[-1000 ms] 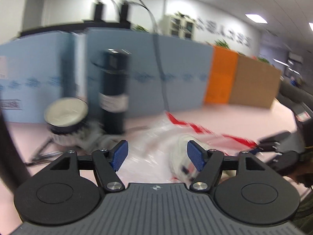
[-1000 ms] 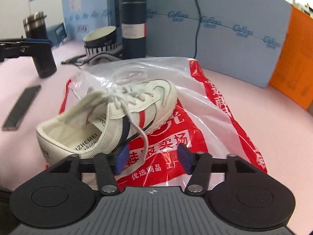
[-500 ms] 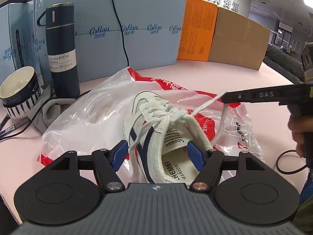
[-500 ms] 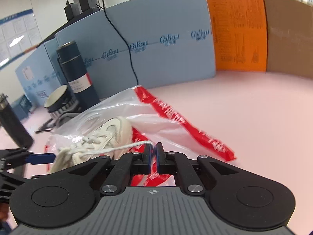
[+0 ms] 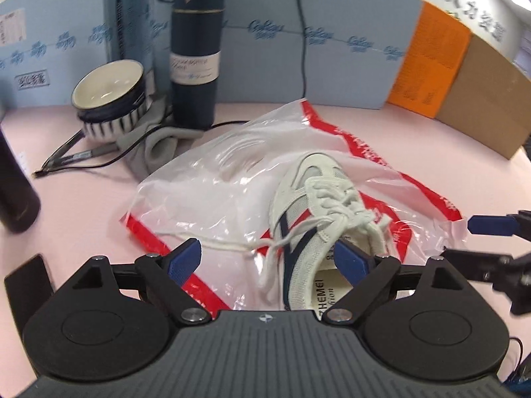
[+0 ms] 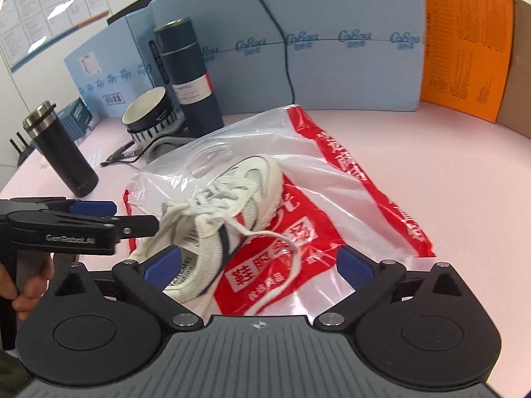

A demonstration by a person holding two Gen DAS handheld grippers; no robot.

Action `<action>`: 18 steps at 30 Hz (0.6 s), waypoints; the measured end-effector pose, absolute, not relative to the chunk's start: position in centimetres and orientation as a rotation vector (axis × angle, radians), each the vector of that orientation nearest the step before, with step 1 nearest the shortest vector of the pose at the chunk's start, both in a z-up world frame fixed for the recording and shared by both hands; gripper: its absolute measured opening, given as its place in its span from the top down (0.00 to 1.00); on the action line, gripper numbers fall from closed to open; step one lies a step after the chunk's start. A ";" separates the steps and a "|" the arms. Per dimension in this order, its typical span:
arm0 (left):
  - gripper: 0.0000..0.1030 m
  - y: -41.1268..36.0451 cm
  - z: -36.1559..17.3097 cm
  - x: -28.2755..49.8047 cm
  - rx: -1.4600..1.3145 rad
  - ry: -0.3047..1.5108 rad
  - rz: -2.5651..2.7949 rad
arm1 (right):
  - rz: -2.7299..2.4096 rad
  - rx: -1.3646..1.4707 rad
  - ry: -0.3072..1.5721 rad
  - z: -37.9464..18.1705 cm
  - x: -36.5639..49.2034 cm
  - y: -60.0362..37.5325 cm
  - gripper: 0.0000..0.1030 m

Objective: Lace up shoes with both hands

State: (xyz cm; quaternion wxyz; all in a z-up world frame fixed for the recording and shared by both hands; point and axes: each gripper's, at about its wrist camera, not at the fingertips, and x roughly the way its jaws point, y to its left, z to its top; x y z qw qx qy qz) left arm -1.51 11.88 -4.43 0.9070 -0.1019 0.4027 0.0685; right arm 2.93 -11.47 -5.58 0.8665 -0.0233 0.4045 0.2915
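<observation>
Right wrist view: both hand-held grippers [image 6: 257, 267] [image 5: 268, 257] just sprung apart, white shoe [image 6: 229, 212] laces loose.

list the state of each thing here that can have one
left gripper: open, jaws just widened, nothing gripped
right gripper: open, jaws just opened, lace loose between them
shoe: upright on bag, untied
laces: slack
bowl: upright, empty
blue bottle: upright, capped

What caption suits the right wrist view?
Right gripper open above a white shoe on a plastic bag, its lace lying loose.
</observation>
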 end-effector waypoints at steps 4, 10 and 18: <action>0.10 11.6 -4.7 -1.6 -0.179 0.882 0.210 | 0.569 -0.165 0.870 -6.5 2.2 -8.5 0.02; 0.02 11.2 -4.7 -2.5 -0.147 0.932 0.277 | 0.574 -0.177 0.893 -6.6 0.6 -7.4 0.02; 0.01 10.9 -3.9 -3.9 -0.161 0.947 0.318 | 0.539 -0.114 0.903 -5.8 -1.5 -7.4 0.02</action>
